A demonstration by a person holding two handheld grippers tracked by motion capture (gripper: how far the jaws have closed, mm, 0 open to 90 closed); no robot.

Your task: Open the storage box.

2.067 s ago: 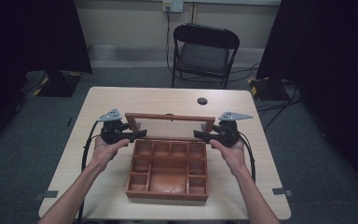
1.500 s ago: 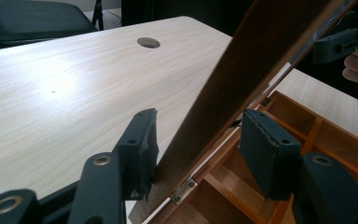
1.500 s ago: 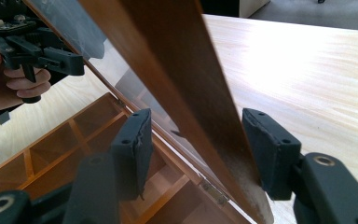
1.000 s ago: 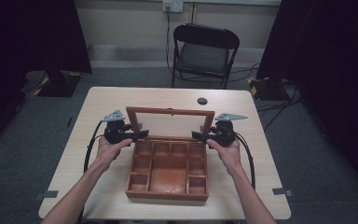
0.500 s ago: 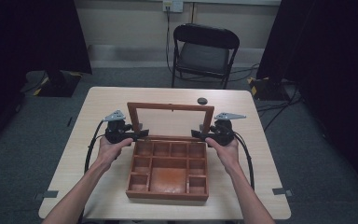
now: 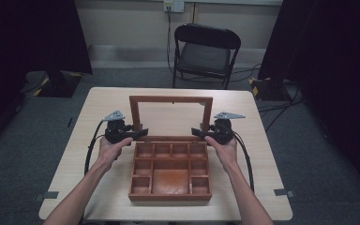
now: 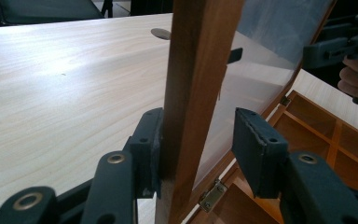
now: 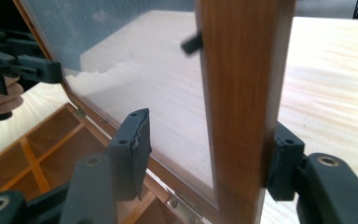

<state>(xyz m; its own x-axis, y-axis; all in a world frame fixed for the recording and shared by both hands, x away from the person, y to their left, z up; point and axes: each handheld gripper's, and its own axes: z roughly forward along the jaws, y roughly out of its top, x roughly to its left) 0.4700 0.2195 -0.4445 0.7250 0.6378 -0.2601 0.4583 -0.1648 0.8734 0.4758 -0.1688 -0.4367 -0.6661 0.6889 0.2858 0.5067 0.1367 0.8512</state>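
Two grippers flank the glass lid (image 6: pixel 171 117), upright at the compartment box's (image 6: pixel 170 171) far edge.
Left gripper (image 7: pixel 196 149) and right gripper (image 8: pixel 205 154) straddle opposite side rails; jaws seemingly not pinching, left's just closing.

Both forearms are stretched forward from the person's side of the table. The left gripper (image 6: pixel 132 134) is held level at the lid frame's (image 6: pixel 171 99) left upright, its jaws having just been closing, one pad touching the wood. The right gripper (image 6: pixel 205 133) is held level at the right upright, jaws parted astride it.
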